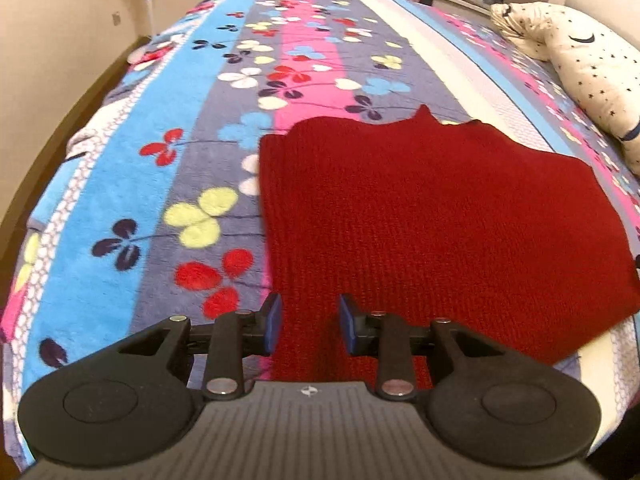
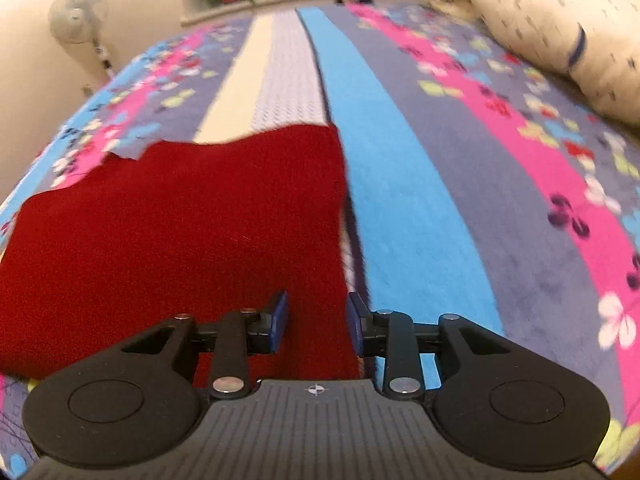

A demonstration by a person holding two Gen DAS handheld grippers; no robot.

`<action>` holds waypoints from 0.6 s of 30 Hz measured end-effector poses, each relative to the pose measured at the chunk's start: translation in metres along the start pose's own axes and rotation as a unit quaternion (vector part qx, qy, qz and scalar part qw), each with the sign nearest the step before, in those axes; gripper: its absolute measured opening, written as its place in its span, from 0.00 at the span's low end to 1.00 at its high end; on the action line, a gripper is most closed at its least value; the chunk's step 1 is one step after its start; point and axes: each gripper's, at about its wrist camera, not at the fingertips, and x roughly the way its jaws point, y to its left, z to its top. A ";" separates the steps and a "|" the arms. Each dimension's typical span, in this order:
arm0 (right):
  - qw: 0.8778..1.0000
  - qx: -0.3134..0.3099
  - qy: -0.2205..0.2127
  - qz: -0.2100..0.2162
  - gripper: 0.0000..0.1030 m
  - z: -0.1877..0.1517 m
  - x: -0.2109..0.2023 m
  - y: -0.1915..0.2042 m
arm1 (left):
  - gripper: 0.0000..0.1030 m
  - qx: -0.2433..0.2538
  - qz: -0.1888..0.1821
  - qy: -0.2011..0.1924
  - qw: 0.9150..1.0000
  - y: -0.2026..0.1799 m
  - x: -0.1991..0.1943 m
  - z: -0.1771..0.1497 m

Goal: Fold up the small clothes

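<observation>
I find the dark red knitted garment [image 1: 420, 216] lying flat on the striped fleece blanket with a flower print [image 1: 168, 184] that covers the bed. It appears already doubled over once, though I cannot confirm the layers. Its far edge is uneven, with one small peak.

My left gripper [image 1: 307, 322] sits over the garment's near left corner, with its blue pads [image 1: 273, 322] spread apart. Red knit shows in the gap, but neither pad presses on it. My right gripper [image 2: 318, 322] is at the near right corner, pads likewise parted, with the garment's right edge running between them and no pinch made. The right wrist view is blurred, so fine contact there is uncertain.

A cream pillow with dark star marks [image 1: 580, 68] lies well apart on the right.

My judgement: I am between folds, either having set down an edge or preparing to take the near edge. The next move calls for both grippers to close on the near corners evenly, then carry them toward the far edge, keeping the sides aligned.
</observation>
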 end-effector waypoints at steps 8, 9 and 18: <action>0.999 -0.042 -0.009 0.011 0.33 -0.016 -0.003 0.040 | 0.34 -0.016 -0.002 -0.005 1.000 0.014 -0.007 0.001; 0.999 -0.042 -0.015 0.014 0.33 -0.018 -0.006 0.046 | 0.34 -0.021 -0.003 -0.006 1.000 0.017 -0.008 0.002; 0.997 0.052 -0.056 -0.008 0.33 -0.027 -0.016 0.054 | 0.35 -0.063 0.015 -0.043 0.997 0.047 -0.037 0.003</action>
